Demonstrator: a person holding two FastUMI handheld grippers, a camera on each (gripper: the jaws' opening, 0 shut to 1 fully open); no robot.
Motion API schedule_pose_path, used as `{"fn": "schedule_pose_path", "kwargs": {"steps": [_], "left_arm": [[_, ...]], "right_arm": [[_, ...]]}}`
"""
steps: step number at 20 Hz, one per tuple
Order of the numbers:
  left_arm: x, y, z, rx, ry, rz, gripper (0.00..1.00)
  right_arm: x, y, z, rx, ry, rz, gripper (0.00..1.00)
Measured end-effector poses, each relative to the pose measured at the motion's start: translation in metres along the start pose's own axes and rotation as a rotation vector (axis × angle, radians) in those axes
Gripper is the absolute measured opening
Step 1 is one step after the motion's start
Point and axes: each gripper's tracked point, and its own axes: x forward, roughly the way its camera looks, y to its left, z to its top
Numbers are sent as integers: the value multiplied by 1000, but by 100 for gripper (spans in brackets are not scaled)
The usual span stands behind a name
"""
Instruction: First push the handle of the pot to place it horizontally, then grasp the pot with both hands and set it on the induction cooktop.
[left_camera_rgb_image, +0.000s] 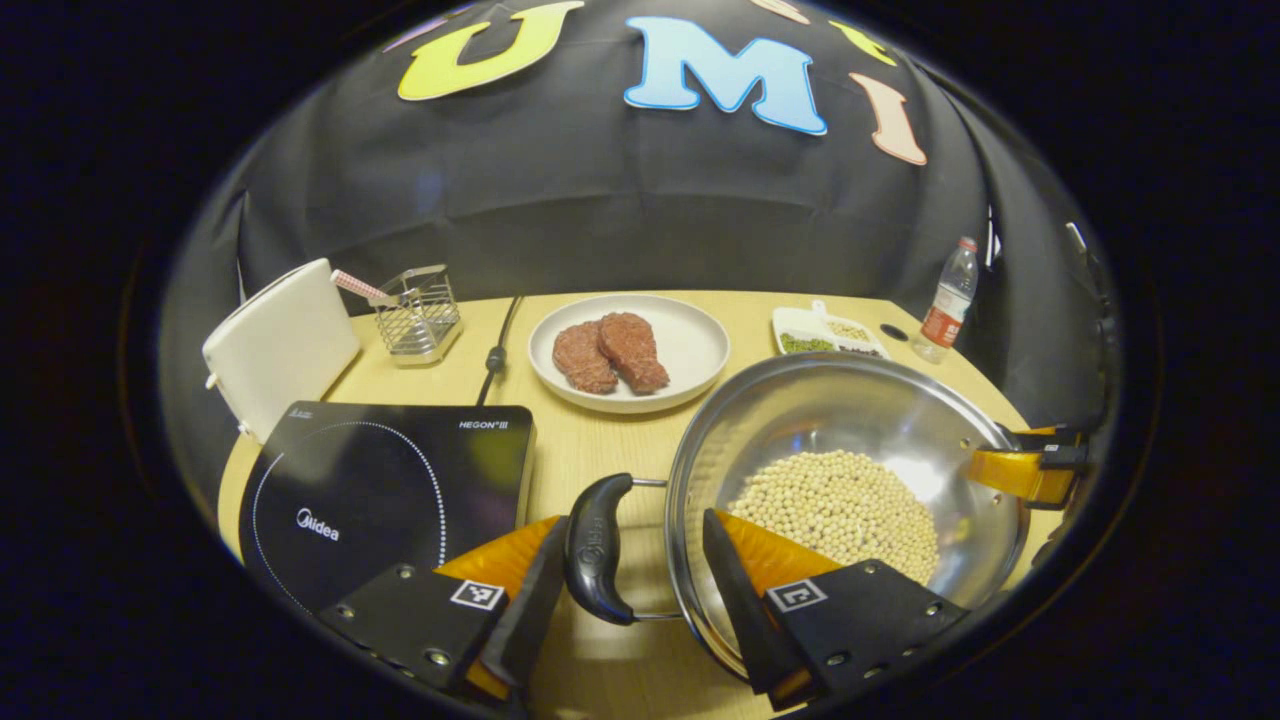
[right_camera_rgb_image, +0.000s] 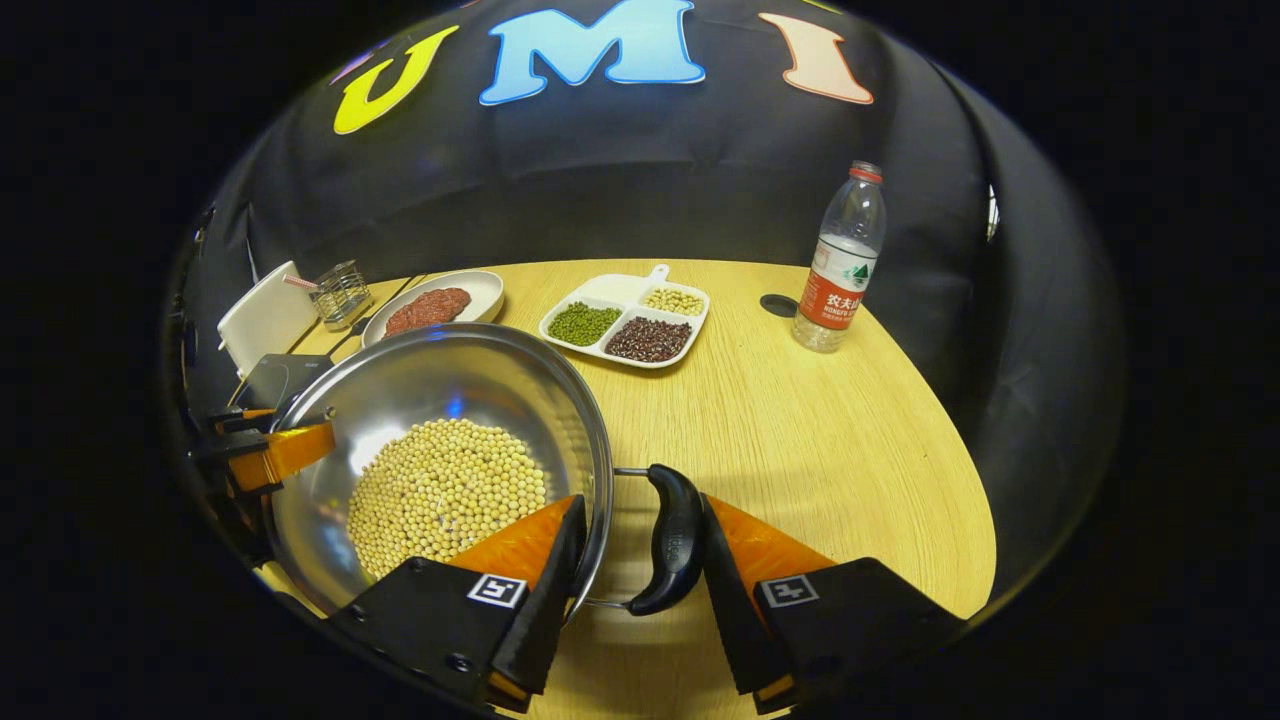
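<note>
- Steel pot (left_camera_rgb_image: 850, 440), wide and shallow, on the wooden table (right_camera_rgb_image: 800, 440), holding a heap of pale beans (left_camera_rgb_image: 840, 505); just right of the cooktop (left_camera_rgb_image: 385, 490), not on it.
- Left gripper (left_camera_rgb_image: 628, 545) low and level at the pot's left side, fingers spread around the left handle (left_camera_rgb_image: 597, 548): left finger close beside the grip, contact not clear, right finger reaching over the rim into the pot. Not clamped.
- Right gripper (right_camera_rgb_image: 640, 555) mirrored at the pot's right side, fingers apart around the right handle (right_camera_rgb_image: 675, 540): right finger against the grip's outer face, left finger over the rim inside the pot; a gap between left finger and grip, so no firm hold.
- Both handles lying level, out from the rim on wire loops.
- In the left gripper view: cooktop close at lower left with its cable (left_camera_rgb_image: 497, 350) running back, white box (left_camera_rgb_image: 280, 345) and wire basket (left_camera_rgb_image: 418, 312) behind it, plate (left_camera_rgb_image: 700, 345) with two pieces of meat (left_camera_rgb_image: 610, 352) at centre, right gripper's fingers at the pot's far rim.
- In the right gripper view: divided tray (right_camera_rgb_image: 625, 292) of green, dark and pale beans seen in full, water bottle (right_camera_rgb_image: 838, 270) upright at the far right, a dark round hole (right_camera_rgb_image: 778, 305) just left of the bottle, left gripper's fingers at the pot's far rim.
</note>
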Motion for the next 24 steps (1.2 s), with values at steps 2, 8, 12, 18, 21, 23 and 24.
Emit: {"fn": "schedule_pose_path", "kwargs": {"steps": [2, 8, 12, 18, 21, 23, 24], "left_arm": [[0, 0, 0, 0, 0, 10, 66], [0, -1, 3, -19, 14, 12, 60], [-11, -3, 1, -47, 17, 8, 60], [-38, 10, 16, -24, -8, -28, 57], [-52, 24, 28, -11, -25, -45, 60], [-61, 36, 36, -6, -35, -52, 59], [-66, 43, 38, -7, -39, -52, 59]], "right_arm": [[-1, 1, 0, 24, 7, 2, 64], [-2, 3, -1, 61, 21, 12, 48], [-12, 2, 0, 64, 26, 9, 48], [-50, 19, 4, 81, 3, -19, 45], [-66, 35, 8, 107, -19, -30, 45], [-75, 47, 11, 115, -34, -34, 45], [-79, 53, 14, 121, -40, -34, 45]]}}
